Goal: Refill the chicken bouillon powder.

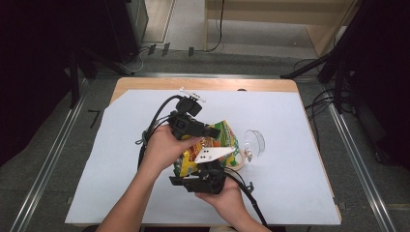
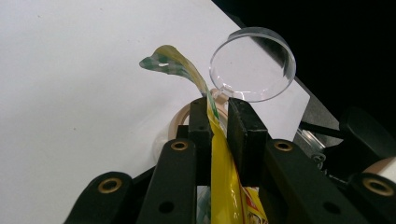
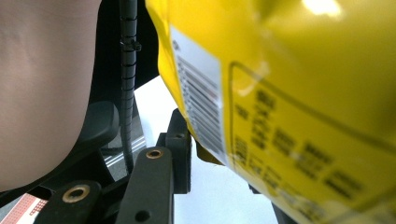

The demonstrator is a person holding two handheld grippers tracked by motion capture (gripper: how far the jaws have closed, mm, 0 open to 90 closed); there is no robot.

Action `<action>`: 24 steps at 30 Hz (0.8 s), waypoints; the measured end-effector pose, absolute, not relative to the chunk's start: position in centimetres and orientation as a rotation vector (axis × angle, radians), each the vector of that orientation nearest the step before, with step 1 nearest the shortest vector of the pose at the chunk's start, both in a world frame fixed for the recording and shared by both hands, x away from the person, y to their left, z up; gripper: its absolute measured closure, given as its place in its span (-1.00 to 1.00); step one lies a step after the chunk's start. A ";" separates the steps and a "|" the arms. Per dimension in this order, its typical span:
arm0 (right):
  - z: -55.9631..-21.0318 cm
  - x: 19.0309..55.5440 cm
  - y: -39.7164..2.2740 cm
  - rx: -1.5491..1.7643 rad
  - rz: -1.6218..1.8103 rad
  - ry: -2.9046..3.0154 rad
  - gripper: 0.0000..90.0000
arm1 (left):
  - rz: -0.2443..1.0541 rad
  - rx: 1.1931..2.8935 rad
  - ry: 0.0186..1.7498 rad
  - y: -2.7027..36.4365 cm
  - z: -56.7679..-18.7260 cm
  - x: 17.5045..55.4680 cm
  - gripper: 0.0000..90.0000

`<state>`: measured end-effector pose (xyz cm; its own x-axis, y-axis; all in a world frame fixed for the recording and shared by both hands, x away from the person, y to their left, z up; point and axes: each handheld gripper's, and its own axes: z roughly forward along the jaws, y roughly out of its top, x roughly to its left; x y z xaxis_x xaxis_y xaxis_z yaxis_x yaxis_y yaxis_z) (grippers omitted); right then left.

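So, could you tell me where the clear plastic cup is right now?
In the high view the clear plastic cup lies on its side on the white sheet, just right of the yellow snack bag held between both grippers.

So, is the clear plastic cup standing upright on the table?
No, the clear cup lies on its side on the white table cover, its round mouth facing the yellow bag.

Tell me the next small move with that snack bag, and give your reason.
Probably pull the two grippers gently apart to tear or open the bag. The left gripper is clamped on the thin top edge of the yellow snack bag, the right gripper holds its lower part, and the clear bowl waits on its side beside it on the white table cover.
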<state>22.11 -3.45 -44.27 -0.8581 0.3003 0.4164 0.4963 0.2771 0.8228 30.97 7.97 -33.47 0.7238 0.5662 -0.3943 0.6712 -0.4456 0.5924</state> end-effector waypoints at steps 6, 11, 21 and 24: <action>-44.3 22.1 -3.4 -0.748 -1.628 -2.363 0.54 | -0.174 2.166 0.928 7.9 -33.4 30.9 0.78; -44.3 22.1 -3.5 -0.749 -1.631 -2.363 0.54 | -0.169 2.165 0.925 7.8 -33.3 30.8 0.78; -44.2 22.0 -3.5 -0.747 -1.637 -2.357 0.54 | -0.163 2.167 0.927 7.8 -33.2 30.7 0.77; -44.2 22.1 -3.5 -0.747 -1.636 -2.357 0.54 | -0.160 2.166 0.930 7.8 -33.1 30.7 0.77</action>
<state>22.08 -3.46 -44.21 -0.8585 0.3008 0.4153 0.4942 0.2697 0.8264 30.67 7.84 -33.15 0.7267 0.5702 -0.3832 0.6655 -0.4460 0.5984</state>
